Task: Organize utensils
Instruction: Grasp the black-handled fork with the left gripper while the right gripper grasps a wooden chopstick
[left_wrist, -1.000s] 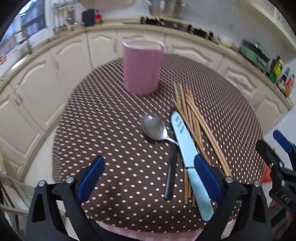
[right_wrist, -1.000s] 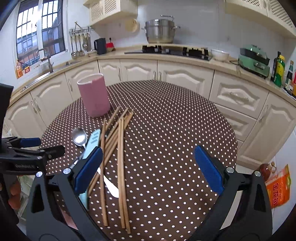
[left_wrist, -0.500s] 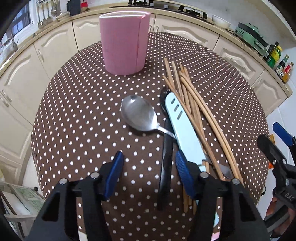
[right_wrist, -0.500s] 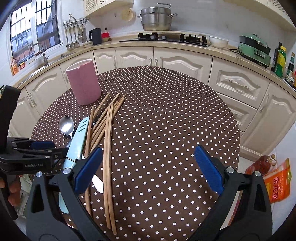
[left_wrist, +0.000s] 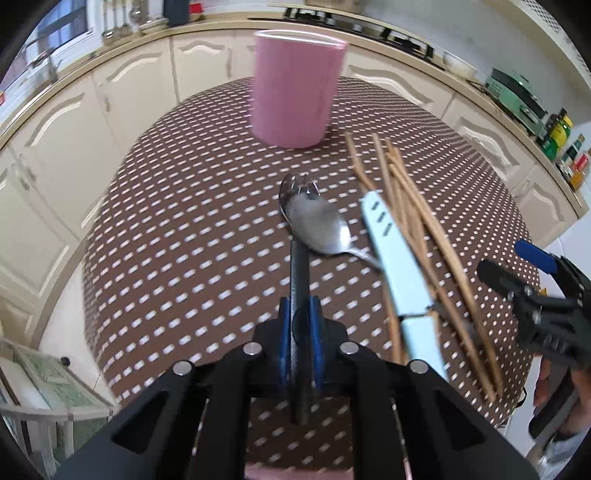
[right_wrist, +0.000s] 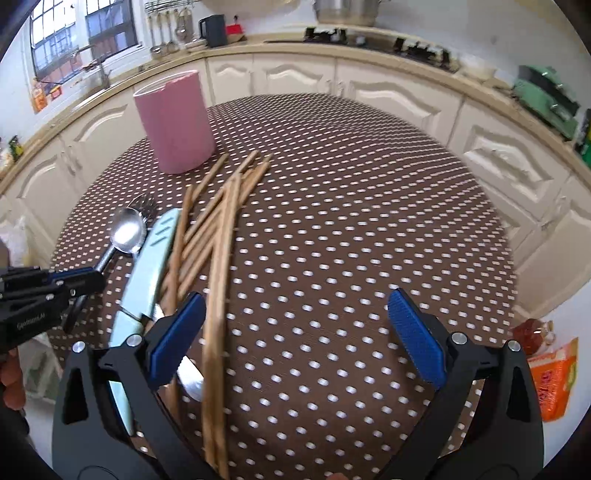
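Hand-held gripper (left_wrist: 300, 321) closing on fork (left_wrist: 298, 258) above dotted tablecloth (left_wrist: 184, 240).

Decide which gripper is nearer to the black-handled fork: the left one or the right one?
Left. The left gripper is closing on the black-handled fork, its pads on the handle. The right gripper stands apart over the chopsticks, jaws wide and closing slightly, gripping nothing.

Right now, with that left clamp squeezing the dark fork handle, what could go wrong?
1. The left gripper is closing on the black-handled fork, whose handle lies under the shiny metal spoon; lifting may drag or flip the spoon.
2. The spoon's handle tucks beneath the pale blue knife, which could shift too.
3. The open right gripper hangs over the loose wooden chopsticks and might scatter them.
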